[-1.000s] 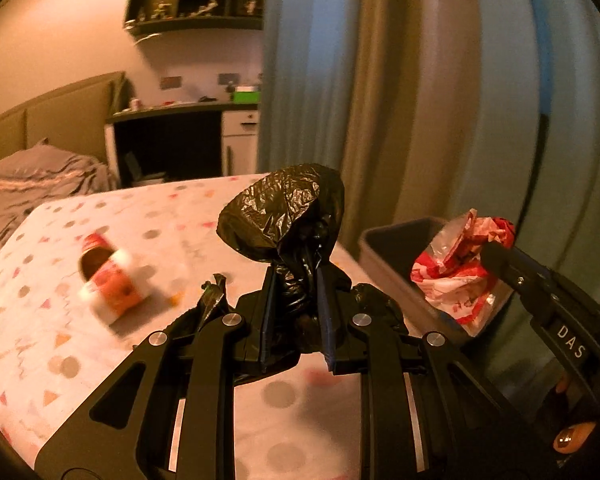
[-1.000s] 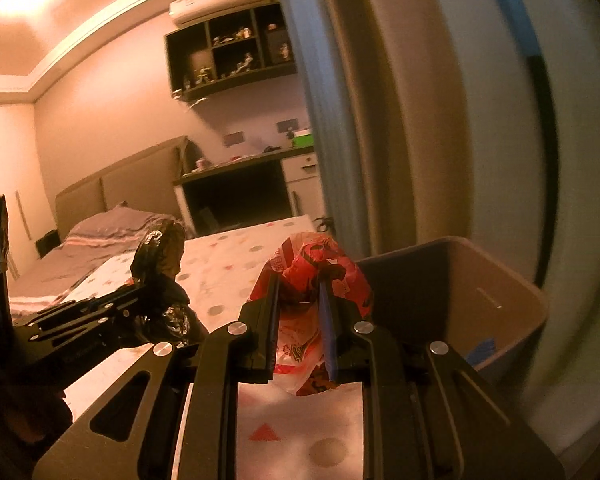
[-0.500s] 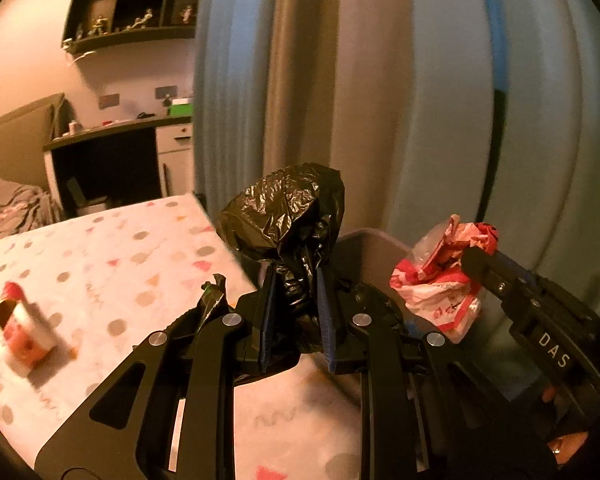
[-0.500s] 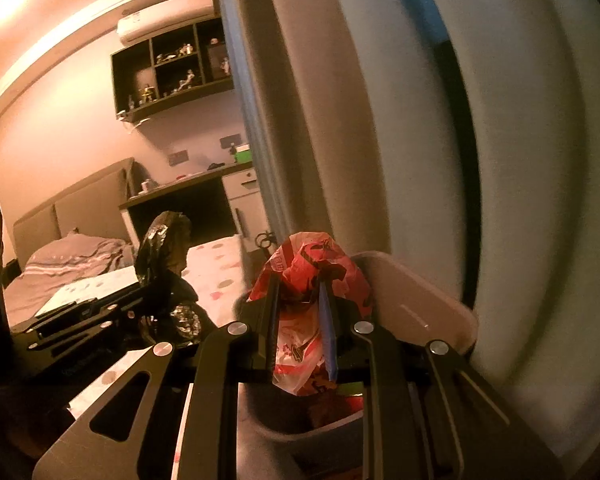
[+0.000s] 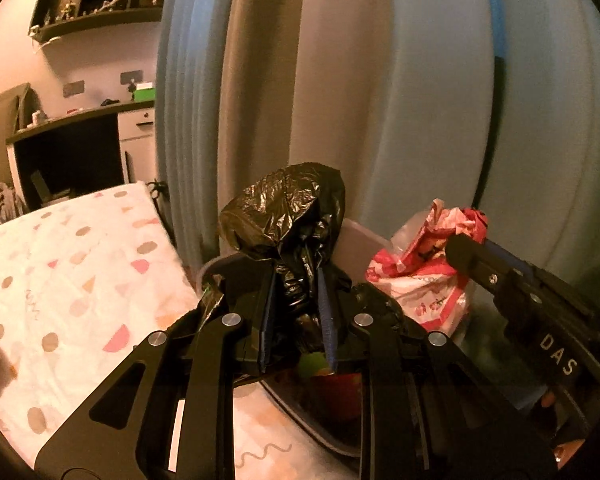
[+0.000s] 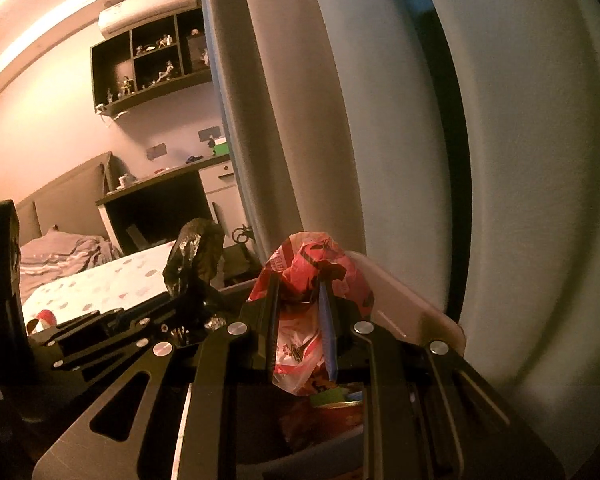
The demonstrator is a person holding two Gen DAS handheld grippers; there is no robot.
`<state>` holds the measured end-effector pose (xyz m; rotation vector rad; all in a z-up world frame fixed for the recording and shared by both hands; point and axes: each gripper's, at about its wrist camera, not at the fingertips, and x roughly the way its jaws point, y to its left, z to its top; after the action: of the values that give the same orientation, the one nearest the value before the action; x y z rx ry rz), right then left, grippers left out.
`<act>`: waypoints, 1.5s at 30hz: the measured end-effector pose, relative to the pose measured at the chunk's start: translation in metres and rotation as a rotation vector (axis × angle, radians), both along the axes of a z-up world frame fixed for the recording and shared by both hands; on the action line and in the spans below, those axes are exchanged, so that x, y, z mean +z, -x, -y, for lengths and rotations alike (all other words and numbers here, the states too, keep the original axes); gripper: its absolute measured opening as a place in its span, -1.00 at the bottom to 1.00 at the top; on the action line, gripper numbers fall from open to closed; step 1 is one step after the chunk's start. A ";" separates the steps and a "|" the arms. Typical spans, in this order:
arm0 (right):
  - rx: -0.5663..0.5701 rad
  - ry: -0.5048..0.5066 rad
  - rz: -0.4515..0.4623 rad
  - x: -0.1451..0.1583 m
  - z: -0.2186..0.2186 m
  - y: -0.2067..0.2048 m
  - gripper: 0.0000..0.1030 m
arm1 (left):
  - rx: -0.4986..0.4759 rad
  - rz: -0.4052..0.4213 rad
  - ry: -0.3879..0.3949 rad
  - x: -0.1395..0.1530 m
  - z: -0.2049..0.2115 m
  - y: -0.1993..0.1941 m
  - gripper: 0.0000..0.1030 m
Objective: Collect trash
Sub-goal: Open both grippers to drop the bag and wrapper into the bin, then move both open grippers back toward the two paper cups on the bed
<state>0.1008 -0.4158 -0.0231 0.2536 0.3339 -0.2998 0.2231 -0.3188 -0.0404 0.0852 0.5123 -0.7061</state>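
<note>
Nearest to us, our left claw (image 5: 296, 300) is clamped on the twisted neck of a crumpled black plastic bag (image 5: 284, 208), whose puffed top stands up above the blue-edged fingers. Just to its right, our right claw (image 6: 300, 308) pinches a crumpled red and white plastic bag (image 6: 312, 268) the same way, most of the bag hanging down between the fingers. Both bags hang over the open mouth of a grey trash bin (image 6: 412, 312), and under the claws we can make out red and green scraps already lying inside it, though what they are we cannot tell. In the left wrist view the bin's far rim (image 5: 360, 236) shows between the two bags. To the left of the bin lies a white bed cover (image 5: 72, 280) dotted with pink, grey and orange shapes; it comes right up beside the bin. On that cover, in the right wrist view, a small red and white piece of trash (image 6: 42, 318) lies well apart from the bin. Beyond the bin, tall curtains (image 5: 400, 100) in grey and pale blue folds fill the right side of the room. Farther left we see rumpled grey bedding (image 6: 60, 252) against a padded headboard (image 6: 72, 196), then a dark counter (image 6: 168, 184) with white drawers, and above it a dark wall shelf (image 6: 148, 68) holding small figurines beneath an air conditioner (image 6: 148, 16).
</note>
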 end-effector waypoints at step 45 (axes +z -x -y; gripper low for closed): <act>0.118 -0.066 -0.062 -0.017 -0.070 -0.011 0.55 | 0.419 0.022 -0.047 -0.010 -0.192 0.011 0.71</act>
<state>0.1122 -0.3455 -0.0404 0.2885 0.4191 -0.1813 0.2125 -0.1270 -0.0501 0.0279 0.5056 -0.2831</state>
